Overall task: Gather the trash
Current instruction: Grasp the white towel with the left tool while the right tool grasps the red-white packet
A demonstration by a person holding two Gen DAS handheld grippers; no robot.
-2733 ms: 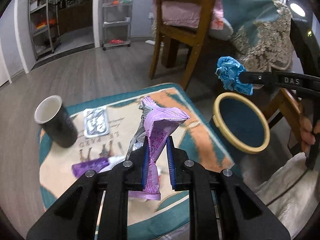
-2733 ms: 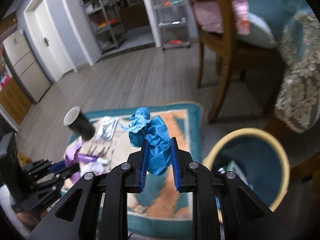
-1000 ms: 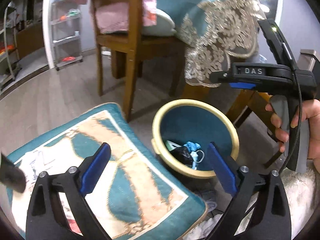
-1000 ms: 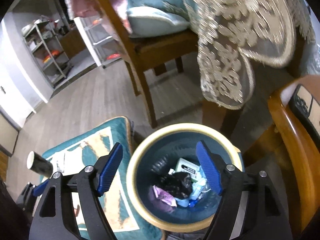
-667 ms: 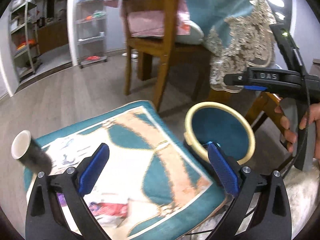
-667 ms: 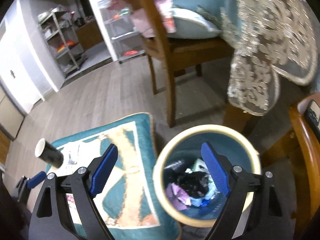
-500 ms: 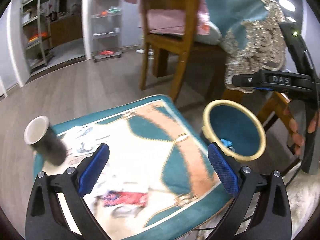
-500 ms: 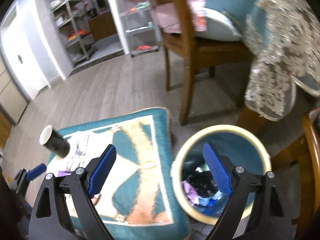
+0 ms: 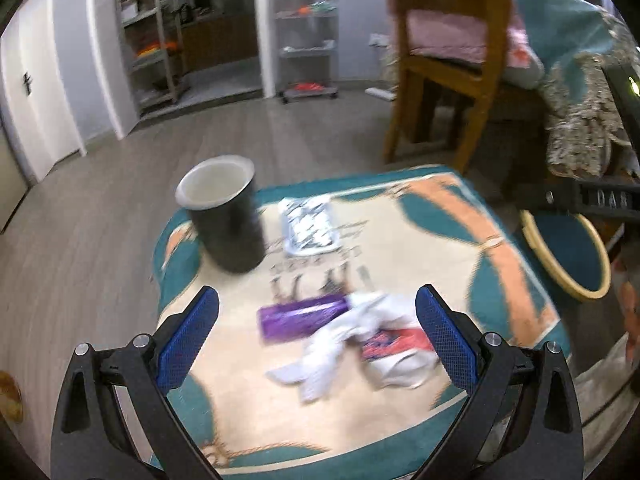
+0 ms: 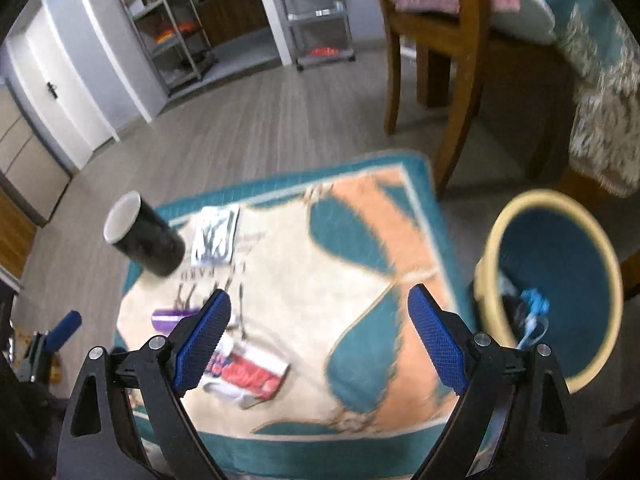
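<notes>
black cup, purple wrapper — teal-and-peach cushion

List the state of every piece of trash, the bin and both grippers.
left gripper: open, empty
right gripper: open, empty
black cup: upright on the cushion
foil blister pack: lying flat
purple wrapper: lying flat
white tissue: crumpled
red-and-white wrapper: lying flat
bin: uncovered, trash inside

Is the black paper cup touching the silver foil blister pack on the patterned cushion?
Apart. The left wrist view shows a strip of cushion between the black paper cup and the silver foil blister pack.
</notes>
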